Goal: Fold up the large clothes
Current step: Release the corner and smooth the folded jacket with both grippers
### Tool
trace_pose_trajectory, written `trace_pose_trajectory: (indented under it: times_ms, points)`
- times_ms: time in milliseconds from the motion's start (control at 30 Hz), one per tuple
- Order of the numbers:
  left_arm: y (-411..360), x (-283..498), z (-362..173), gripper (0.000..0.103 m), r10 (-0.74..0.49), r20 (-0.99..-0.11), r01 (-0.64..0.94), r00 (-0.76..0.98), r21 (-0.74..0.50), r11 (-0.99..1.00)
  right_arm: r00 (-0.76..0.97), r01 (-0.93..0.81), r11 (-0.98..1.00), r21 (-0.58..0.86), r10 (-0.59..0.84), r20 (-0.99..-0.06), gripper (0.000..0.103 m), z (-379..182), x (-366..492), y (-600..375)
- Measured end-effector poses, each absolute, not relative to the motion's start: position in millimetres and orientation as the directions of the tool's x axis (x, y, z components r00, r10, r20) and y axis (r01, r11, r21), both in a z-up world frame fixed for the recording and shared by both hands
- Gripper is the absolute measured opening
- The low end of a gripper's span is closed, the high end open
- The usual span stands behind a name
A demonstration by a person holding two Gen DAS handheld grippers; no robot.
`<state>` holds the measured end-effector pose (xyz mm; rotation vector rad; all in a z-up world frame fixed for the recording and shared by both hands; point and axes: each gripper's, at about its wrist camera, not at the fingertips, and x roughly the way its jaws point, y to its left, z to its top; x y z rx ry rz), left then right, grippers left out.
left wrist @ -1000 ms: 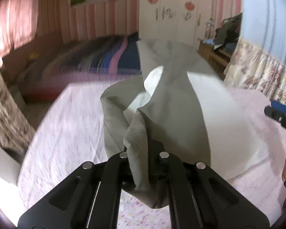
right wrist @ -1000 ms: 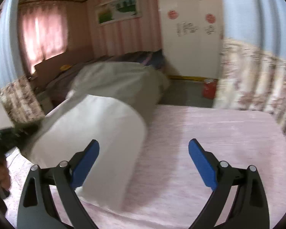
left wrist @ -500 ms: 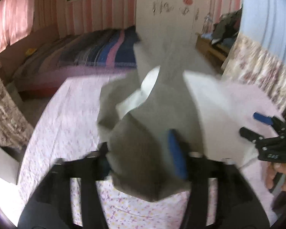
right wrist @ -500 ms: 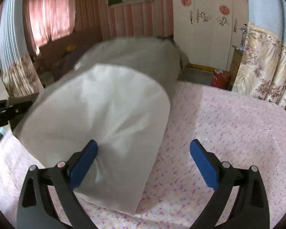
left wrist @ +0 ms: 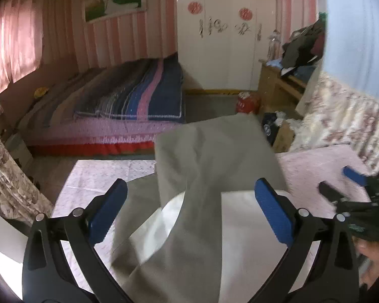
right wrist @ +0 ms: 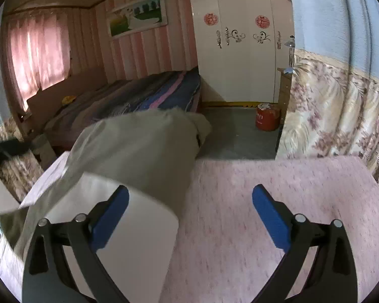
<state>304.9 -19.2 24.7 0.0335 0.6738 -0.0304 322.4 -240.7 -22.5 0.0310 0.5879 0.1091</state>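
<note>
Left wrist view: left claw (left wrist: 189, 217) opening, jaws wide, pads clear of grey garment (left wrist: 214, 166), which lies between them, draped on pink-covered bench (left wrist: 96, 176); likely let go so cloth settles flat.

Right wrist view: right claw (right wrist: 189, 217) released, nothing gripped; garment (right wrist: 139, 146) heaped beside left pad, bare bench cover (right wrist: 278, 181) ahead, probably ready for next grab.

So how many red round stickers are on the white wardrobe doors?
2. One red sticker sits on the left part of the wardrobe, the other further right at about the same height. None seems hidden.
</note>
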Motion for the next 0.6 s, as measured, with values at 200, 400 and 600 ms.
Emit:
trace_pose_trajectory:
  times_ms: [200, 400, 600]
  points:
    - [-13, 370, -15, 0.100, 0.059, -0.663, -0.025, 0.746, 0.062, 0.998, 0.827, -0.094, 0.996, 0.012, 0.085, -0.555, 0.098, -32, 382, -227]
    - [5, 410, -43, 0.100, 0.106, -0.705, -0.064, 0.701, 0.086, 0.994, 0.819, -0.041, 0.998, -0.043, 0.010, -0.574, 0.098, -58, 442, -217]
    - [22, 413, -80, 0.100, 0.155, -0.713, -0.097, 0.684, 0.122, 0.988, 0.789, -0.035, 0.993, -0.110, -0.040, -0.613, 0.101, -99, 467, -201]
